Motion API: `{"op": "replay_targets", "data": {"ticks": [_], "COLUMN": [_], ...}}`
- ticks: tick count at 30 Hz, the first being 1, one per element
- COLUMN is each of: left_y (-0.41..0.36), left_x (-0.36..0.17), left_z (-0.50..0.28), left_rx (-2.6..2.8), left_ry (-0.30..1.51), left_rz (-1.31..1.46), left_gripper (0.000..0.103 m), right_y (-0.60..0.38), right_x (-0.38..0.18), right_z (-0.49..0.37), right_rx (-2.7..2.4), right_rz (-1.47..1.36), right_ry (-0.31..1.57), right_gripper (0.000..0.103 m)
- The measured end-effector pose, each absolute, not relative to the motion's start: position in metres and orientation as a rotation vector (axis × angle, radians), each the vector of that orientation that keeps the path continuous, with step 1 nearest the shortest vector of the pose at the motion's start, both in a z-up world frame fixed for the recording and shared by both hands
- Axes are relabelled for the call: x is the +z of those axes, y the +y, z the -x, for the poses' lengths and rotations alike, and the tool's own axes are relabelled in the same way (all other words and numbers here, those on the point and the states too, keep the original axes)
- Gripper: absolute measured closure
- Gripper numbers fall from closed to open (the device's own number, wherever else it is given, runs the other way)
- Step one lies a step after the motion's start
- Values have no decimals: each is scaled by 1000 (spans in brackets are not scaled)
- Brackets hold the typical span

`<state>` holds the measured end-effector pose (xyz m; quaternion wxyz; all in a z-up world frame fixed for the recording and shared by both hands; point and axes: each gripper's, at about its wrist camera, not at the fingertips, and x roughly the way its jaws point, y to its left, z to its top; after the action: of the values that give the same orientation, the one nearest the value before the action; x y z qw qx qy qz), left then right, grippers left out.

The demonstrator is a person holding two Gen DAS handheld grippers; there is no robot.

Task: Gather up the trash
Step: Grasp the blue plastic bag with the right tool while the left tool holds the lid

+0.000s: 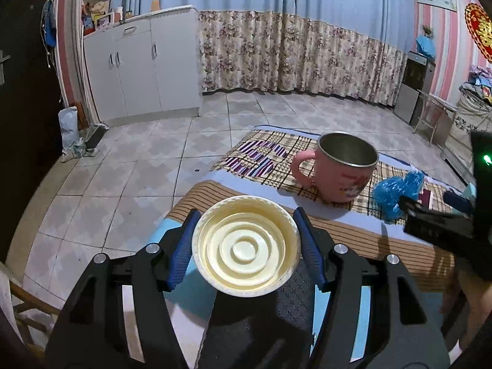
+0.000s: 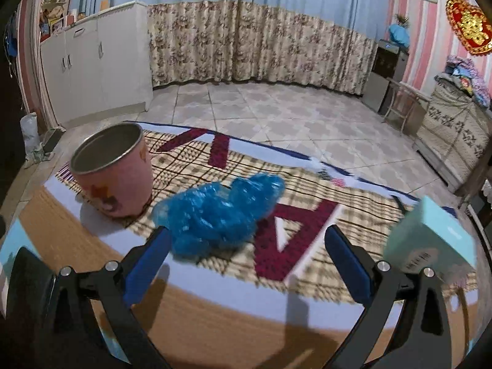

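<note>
**Trash on the table: cup gripped, blue bag still lying loose**

Trash here comes in two pieces. Your left gripper (image 1: pixel 246 243) has its blue pads pressed against both sides of a cream paper cup (image 1: pixel 246 246), seen bottom-on with its ringed base toward the camera; it is held above the near edge of the table (image 1: pixel 353 230). The crumpled blue plastic bag (image 2: pixel 221 212) lies on the plaid cloth (image 2: pixel 307 190), just beside the pink mug (image 2: pixel 113 175), which stands upright with its steel inside showing. Your right gripper (image 2: pixel 246 261) has its jaws wide apart with nothing between them; the bag sits just ahead of its left finger (image 2: pixel 147 261), and the picture is smeared, so I cannot tell whether that pad touches the plastic. A pale teal box (image 2: pixel 430 236) sits at the right side of the right wrist view, near the right finger.
</note>
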<state>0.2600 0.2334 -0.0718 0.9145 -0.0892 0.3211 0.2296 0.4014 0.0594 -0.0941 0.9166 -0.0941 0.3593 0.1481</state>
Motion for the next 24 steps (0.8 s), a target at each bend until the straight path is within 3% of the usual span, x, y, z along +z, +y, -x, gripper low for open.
{"op": "replay_targets", "data": {"ticks": [1,3,6,9,24], "left_y": [233,231,227,226,188], "left_x": [-75,-80,-84,-80,-61], "left_z": [-262,-264,-266,-264,-265], "left_rx": [471,462,469,459,350], "left_ry": [666,683,695,683,681], "left_rz": [182,172,139,150,149], "left_gripper": [43,43,43,43,43], "right_y": [61,63,64,66,-42], "right_x": [-98,-104,-110,-108,-48], "right_z": [-407,-414,-418,-414,-348], "right_rx": [310,330,392,418,286], "right_rz": [196,202,183,202,195], "right_ry": [747,771,803,787,642], "right_gripper": [10,33,55,67,71]}}
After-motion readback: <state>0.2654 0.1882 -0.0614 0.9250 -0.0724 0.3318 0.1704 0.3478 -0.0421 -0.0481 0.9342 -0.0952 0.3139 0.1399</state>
